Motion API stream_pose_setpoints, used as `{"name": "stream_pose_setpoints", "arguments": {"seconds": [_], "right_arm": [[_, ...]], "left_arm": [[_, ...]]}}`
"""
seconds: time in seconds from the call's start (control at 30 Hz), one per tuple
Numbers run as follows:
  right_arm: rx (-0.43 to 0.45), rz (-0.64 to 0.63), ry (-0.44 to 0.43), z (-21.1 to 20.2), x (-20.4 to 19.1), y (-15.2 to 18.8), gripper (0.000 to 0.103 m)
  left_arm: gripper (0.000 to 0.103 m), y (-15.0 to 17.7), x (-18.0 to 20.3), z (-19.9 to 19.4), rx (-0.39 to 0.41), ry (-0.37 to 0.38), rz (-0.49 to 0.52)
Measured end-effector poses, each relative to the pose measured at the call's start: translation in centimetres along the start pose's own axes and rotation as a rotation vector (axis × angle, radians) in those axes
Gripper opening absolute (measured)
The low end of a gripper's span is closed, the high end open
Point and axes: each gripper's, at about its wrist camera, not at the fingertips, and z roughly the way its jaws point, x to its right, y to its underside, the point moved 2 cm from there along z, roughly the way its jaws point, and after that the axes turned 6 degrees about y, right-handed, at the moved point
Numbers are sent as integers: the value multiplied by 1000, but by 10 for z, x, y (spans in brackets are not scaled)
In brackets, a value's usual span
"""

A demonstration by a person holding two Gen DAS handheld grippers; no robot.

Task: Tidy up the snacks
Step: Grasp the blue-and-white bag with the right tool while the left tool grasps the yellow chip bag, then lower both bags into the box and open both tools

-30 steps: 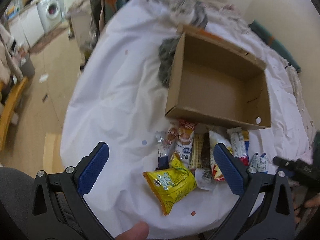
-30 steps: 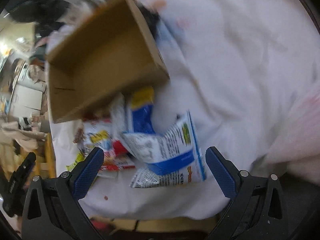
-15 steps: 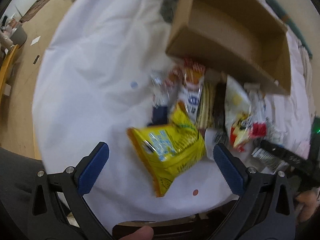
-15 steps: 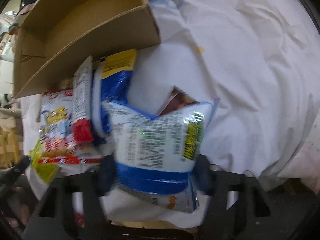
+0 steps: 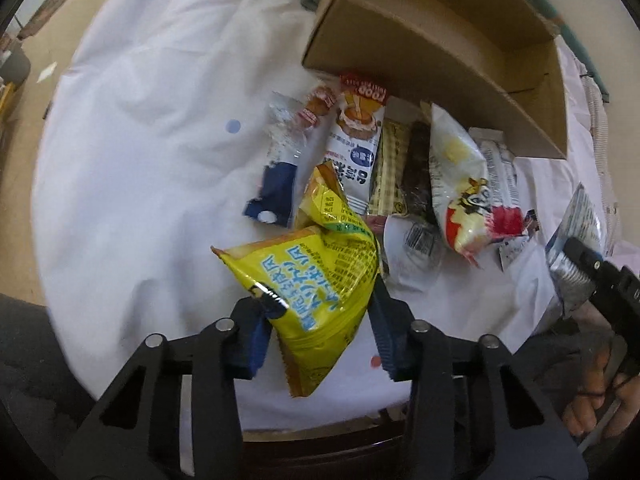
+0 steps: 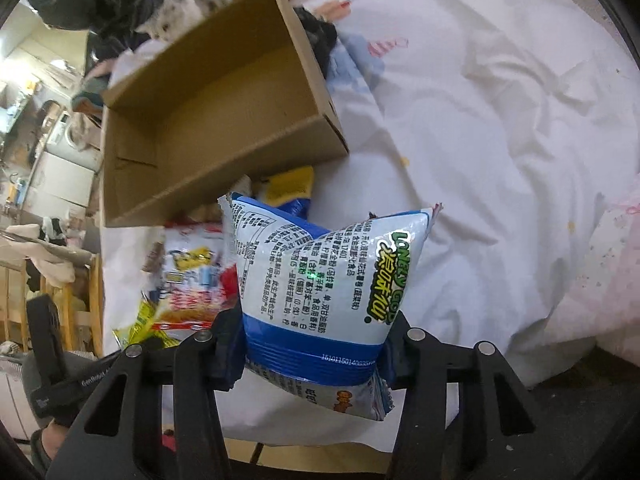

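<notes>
In front of the cardboard box [image 5: 436,52], on the white sheet [image 5: 140,160] that covers the counter, lies a row of snack packets pressed close together. The left hand-held gripper [image 5: 318,340] has its blue pads closed against both sides of a yellow snack bag [image 5: 316,276], which sits at the near end of the row, farthest from the box. Just beyond it, toward the box, lie a white and orange packet [image 5: 356,140], a clear wrapper with a dark blue end [image 5: 280,168], a pale striped bar [image 5: 386,168], a dark bar [image 5: 418,172] and a white bag with red and yellow print [image 5: 460,196], the last one almost touching the box's front wall.

The right hand-held gripper [image 6: 312,354] is closed on the lower part of a blue and white snack bag [image 6: 320,280], which stands upright between its pads, in front of the box's [image 6: 212,120] near right corner. The box is open at the top and its inside shows bare cardboard. Behind this bag, against the box's front wall, lies a blue packet with a yellow end [image 6: 290,190]. Behind the box's far edge, a grey and white cat [image 6: 192,4] looks over.
</notes>
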Motion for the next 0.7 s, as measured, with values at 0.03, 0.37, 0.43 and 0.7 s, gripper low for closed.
{"name": "stream_pose_setpoints", "arguments": {"seconds": [0.03,0.37,0.43,0.7], "right_arm": [[16,-2,-20,-7,1,0,53],[61,-46,-84,-15,-4,-9,53],[65,-53,-89,-14,-6,-14,53],[57,-77,-93,-8,-18,-52,53]], "left_arm": [[38,2,0,-7,15,-1,7],[38,-15,18,-69,176,-7,98],[38,-28,26,-73,198,-6,119],[38,-86,57,-66,205,19,181]]}}
